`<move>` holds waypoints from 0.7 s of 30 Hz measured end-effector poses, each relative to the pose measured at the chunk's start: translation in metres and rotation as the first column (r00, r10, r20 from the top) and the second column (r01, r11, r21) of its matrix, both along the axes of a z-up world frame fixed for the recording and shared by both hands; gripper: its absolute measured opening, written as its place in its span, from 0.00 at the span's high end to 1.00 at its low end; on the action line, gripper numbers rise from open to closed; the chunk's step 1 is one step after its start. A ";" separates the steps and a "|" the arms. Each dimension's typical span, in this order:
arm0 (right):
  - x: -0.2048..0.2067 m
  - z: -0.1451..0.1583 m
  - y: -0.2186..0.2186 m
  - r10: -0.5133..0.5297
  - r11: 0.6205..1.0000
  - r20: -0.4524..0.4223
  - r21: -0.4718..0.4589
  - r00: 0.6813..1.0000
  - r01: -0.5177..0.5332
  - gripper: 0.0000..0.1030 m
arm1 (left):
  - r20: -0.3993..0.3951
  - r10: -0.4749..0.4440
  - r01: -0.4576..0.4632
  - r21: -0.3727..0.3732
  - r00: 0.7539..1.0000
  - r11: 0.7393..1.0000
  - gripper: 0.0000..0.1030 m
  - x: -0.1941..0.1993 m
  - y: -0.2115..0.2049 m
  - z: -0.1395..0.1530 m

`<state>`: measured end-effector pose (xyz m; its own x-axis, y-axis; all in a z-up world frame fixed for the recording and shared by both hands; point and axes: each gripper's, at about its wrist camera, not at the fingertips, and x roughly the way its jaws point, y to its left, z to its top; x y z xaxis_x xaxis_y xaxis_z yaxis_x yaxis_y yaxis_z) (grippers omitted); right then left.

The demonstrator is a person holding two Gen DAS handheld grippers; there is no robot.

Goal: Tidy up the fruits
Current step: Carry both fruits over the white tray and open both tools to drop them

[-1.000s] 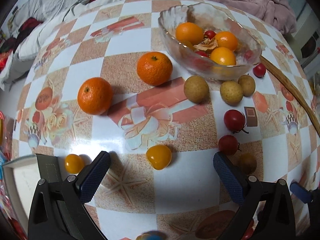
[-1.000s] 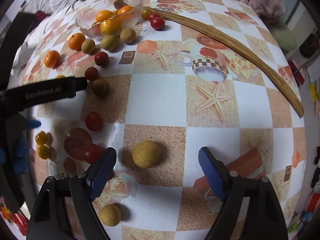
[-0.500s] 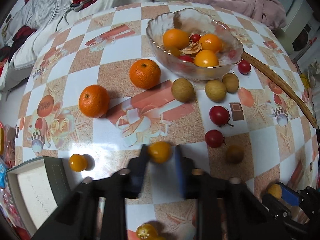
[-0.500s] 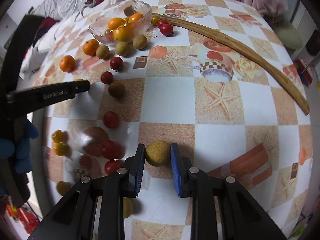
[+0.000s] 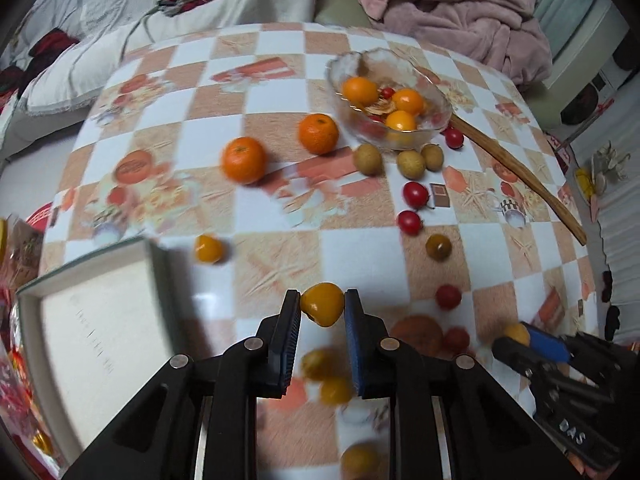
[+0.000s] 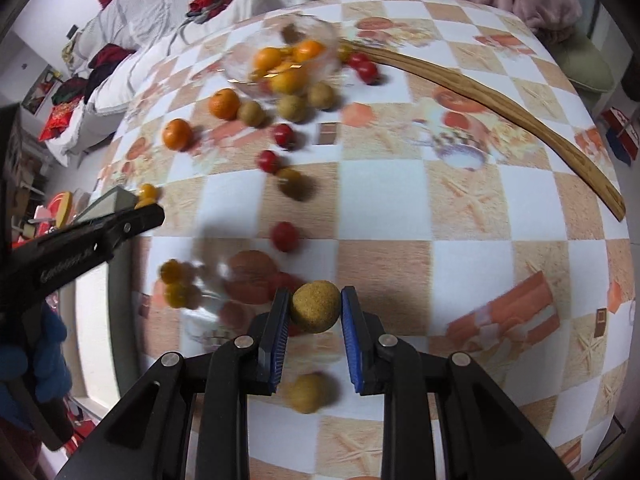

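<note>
My left gripper [image 5: 322,312] is shut on a small yellow-orange fruit [image 5: 322,303] and holds it above the table. My right gripper [image 6: 315,312] is shut on a round tan fruit [image 6: 315,306], also lifted off the table. A glass bowl [image 5: 344,70] with several orange fruits stands at the far side; it also shows in the right wrist view [image 6: 324,36]. Two mandarins [image 5: 244,159] [image 5: 318,133], tan round fruits [image 5: 367,159] and red cherry tomatoes [image 5: 415,194] lie scattered on the checked tablecloth. The right gripper with its tan fruit also shows at the left wrist view's right edge [image 5: 518,336].
A white open box [image 5: 92,320] sits at the table's near left. A long curved wooden stick [image 6: 496,96] lies across the far right. Small yellow fruits [image 6: 172,280], a low clear glass dish [image 6: 216,280] and another tan fruit [image 6: 307,393] lie near my grippers. Bedding and clothes surround the table.
Both grippers closed on their fruits, the left on the yellow-orange one, the right on the tan one, and have lifted them up and back from the table.
</note>
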<state>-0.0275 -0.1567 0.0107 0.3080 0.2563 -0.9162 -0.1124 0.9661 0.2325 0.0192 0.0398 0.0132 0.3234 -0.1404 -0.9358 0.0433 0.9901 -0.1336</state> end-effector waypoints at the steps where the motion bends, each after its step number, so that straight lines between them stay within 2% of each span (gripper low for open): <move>1: 0.000 0.001 0.006 0.009 1.000 0.002 0.004 1.000 -0.009 0.73 | 0.005 0.007 -0.007 0.009 1.000 1.000 0.77 -0.006 0.007 0.003; 8: 0.007 0.015 0.078 0.121 0.991 0.013 0.060 0.993 -0.122 0.73 | 0.013 0.107 -0.107 0.088 0.994 0.990 0.77 -0.049 0.079 0.013; 15: 0.016 0.017 0.174 0.262 0.955 0.007 0.141 0.965 -0.261 0.73 | -0.020 0.235 -0.228 0.166 0.972 0.959 0.77 -0.082 0.150 -0.005; 21: 0.022 -0.004 0.235 0.357 0.930 -0.023 0.106 0.934 -0.353 0.73 | -0.049 0.293 -0.279 0.187 0.955 0.942 0.77 -0.100 0.177 -0.025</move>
